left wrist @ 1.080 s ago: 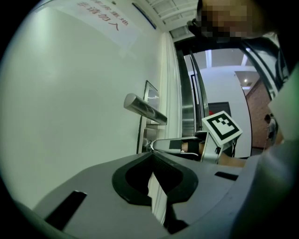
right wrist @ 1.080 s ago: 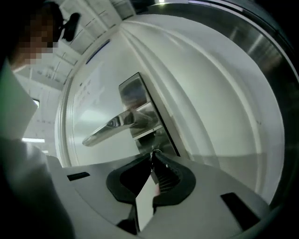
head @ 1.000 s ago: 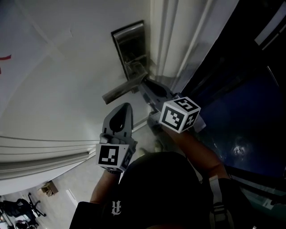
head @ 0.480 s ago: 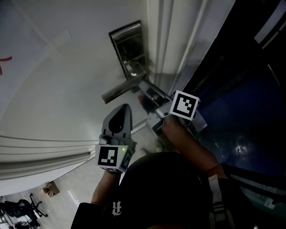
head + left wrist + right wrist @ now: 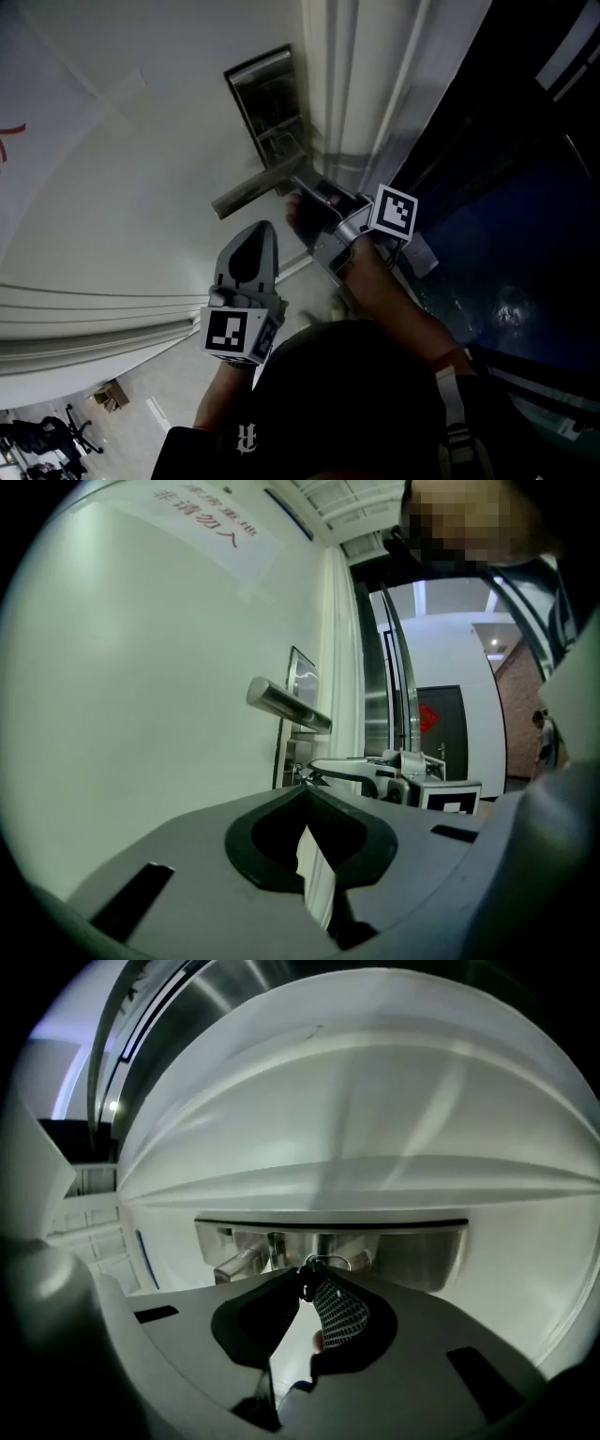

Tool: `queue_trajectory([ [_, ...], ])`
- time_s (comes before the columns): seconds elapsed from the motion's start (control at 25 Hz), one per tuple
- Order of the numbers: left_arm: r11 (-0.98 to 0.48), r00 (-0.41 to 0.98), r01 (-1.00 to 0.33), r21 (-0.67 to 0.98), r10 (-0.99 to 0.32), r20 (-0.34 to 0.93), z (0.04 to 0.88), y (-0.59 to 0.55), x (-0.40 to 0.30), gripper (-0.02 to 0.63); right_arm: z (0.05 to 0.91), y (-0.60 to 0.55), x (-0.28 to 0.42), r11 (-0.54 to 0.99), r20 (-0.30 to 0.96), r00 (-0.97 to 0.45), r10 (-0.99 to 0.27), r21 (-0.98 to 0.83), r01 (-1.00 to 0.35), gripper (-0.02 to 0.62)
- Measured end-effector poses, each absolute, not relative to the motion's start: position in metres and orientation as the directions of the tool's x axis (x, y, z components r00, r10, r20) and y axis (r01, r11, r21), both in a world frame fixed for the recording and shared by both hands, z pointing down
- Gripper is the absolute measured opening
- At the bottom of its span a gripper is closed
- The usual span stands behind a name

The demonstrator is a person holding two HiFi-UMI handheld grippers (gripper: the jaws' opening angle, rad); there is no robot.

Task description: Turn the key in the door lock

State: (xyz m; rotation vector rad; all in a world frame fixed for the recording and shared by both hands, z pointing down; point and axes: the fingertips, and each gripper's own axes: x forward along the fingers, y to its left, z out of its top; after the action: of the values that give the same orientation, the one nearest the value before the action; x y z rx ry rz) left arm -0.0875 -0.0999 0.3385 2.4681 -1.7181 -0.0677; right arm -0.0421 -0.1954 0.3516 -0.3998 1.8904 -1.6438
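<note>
A steel lock plate [image 5: 266,101] with a lever handle [image 5: 247,192] is set in the white door [image 5: 141,169]. My right gripper [image 5: 302,184] reaches in just under the lever, its marker cube [image 5: 395,213] turned on edge. In the right gripper view this gripper [image 5: 306,1281] is shut on a small key [image 5: 307,1269] with a wire ring, right at the lock plate [image 5: 412,1252]. My left gripper [image 5: 260,228] hangs below the lever, shut and holding nothing. From the left gripper view [image 5: 305,791] the lever handle [image 5: 287,705] and right gripper [image 5: 361,769] show ahead.
The door frame [image 5: 361,94] runs beside the lock, with dark glass [image 5: 506,187] to its right. A paper notice [image 5: 202,522] is stuck high on the door. Far below, a floor with office chairs [image 5: 37,441] shows.
The right gripper has rolled about its own axis at the lock, its marker cube swinging up and to the right. The left gripper has stayed put.
</note>
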Motion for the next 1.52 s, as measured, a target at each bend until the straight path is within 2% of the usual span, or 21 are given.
queue_trajectory([
  [0.2, -0.346, 0.355, -0.929, 0.134, -0.933, 0.053, 0.339, -0.099, -0.085, 0.006, 0.352, -0.195, -0.043, 0.104, -0.356, -0.727, -0.587, -0.924, 0.369, 0.040],
  [0.4, -0.345, 0.356, -0.929, 0.135, -0.932, 0.066, 0.340, -0.100, -0.086, 0.006, 0.352, -0.194, -0.045, 0.068, -0.507, -0.624, -0.595, -0.805, 0.590, 0.042],
  [0.76, -0.335, 0.346, -0.934, 0.126, -0.934, 0.083, 0.341, -0.099, -0.092, 0.006, 0.352, -0.195, -0.044, 0.095, -0.627, -0.512, -0.587, -0.682, 0.725, 0.067],
  [1.04, -0.347, 0.358, -0.929, 0.129, -0.931, 0.077, 0.340, -0.101, -0.090, 0.006, 0.350, -0.193, -0.042, 0.144, -0.648, -0.516, -0.560, -0.690, 0.709, 0.067],
  [1.28, -0.355, 0.366, -0.924, 0.142, -0.928, 0.063, 0.340, -0.103, -0.089, 0.006, 0.356, -0.186, -0.032, 0.226, -0.620, -0.594, -0.512, -0.765, 0.604, 0.072],
  [1.4, -0.359, 0.370, -0.922, 0.145, -0.927, 0.057, 0.339, -0.105, -0.088, 0.006, 0.350, -0.183, -0.022, 0.324, -0.602, -0.658, -0.452, -0.798, 0.507, 0.078],
  [1.52, -0.367, 0.376, -0.920, 0.139, -0.926, 0.043, 0.338, -0.106, -0.085, 0.006, 0.338, -0.179, -0.009, 0.482, -0.532, -0.745, -0.401, -0.815, 0.322, 0.078],
])
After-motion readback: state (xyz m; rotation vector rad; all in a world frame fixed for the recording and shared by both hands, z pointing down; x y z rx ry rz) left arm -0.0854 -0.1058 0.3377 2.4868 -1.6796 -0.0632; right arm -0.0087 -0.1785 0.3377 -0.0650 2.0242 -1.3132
